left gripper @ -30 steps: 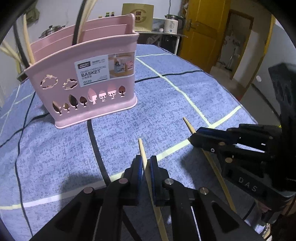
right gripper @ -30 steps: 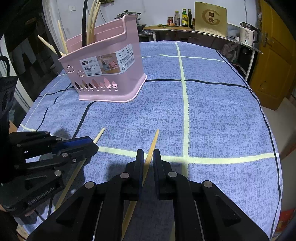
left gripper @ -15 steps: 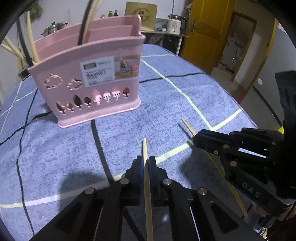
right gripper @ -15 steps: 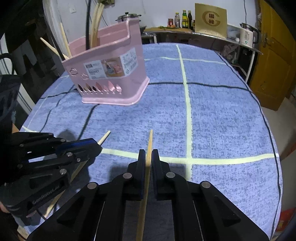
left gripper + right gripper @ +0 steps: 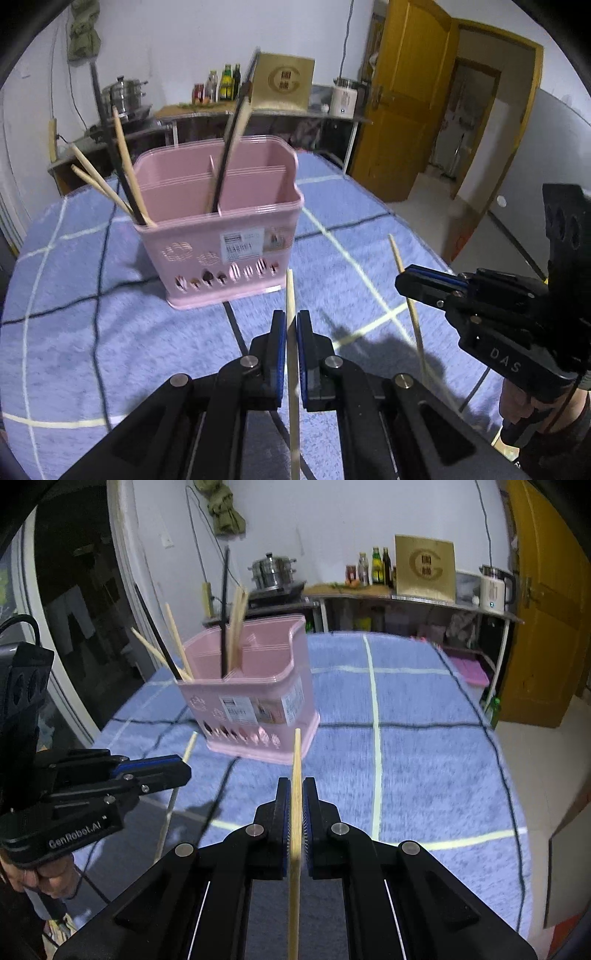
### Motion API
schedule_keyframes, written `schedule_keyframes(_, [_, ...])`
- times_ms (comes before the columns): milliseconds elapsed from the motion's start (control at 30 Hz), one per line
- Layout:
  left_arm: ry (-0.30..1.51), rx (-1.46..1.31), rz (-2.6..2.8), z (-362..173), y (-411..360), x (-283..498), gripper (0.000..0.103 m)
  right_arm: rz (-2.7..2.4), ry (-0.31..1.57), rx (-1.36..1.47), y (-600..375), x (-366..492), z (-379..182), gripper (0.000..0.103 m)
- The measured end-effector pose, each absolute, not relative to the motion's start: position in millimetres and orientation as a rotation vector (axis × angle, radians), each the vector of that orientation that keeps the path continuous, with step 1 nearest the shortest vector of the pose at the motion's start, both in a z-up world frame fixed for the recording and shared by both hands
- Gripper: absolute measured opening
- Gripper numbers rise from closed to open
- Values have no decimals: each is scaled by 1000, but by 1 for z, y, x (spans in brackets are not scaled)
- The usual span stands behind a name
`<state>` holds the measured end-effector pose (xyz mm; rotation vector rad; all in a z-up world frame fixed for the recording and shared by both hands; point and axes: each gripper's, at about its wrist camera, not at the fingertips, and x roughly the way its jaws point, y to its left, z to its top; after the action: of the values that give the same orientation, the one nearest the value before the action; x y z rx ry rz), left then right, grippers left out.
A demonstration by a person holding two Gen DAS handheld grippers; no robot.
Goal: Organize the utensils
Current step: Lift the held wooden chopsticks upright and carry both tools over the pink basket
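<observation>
On blue checked tablecloth [image 5: 74,332], far left: pink utensil basket [image 5: 221,229] standing upright, with several wooden and dark chopsticks [image 5: 125,173] leaning out of its left compartments. Nearer, at centre: left gripper [image 5: 291,332] clamped narrow on one wooden chopstick [image 5: 290,295], tip aimed toward basket's base, raised off cloth. Further right: right gripper [image 5: 294,805] likewise pinched tight on second chopstick [image 5: 296,753], tip near basket's front corner. Beyond, against wall: counter with bottles [image 5: 376,566] and kettle [image 5: 495,589].
</observation>
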<state>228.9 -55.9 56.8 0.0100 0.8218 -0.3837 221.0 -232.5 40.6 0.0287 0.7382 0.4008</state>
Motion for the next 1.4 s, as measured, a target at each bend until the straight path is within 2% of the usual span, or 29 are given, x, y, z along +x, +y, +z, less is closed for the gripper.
schedule_keyframes(333, [726, -3, -397, 106, -38, 208, 5, 421, 646, 33, -232, 205, 75, 6])
schedule_keyframes(1067, [694, -1, -376, 126, -15, 199, 5, 464, 604, 25, -222, 197, 94, 6])
schedule_keyframes(1400, [613, -22, -336, 178, 6, 214, 5, 497, 537, 24, -203, 210, 123, 6])
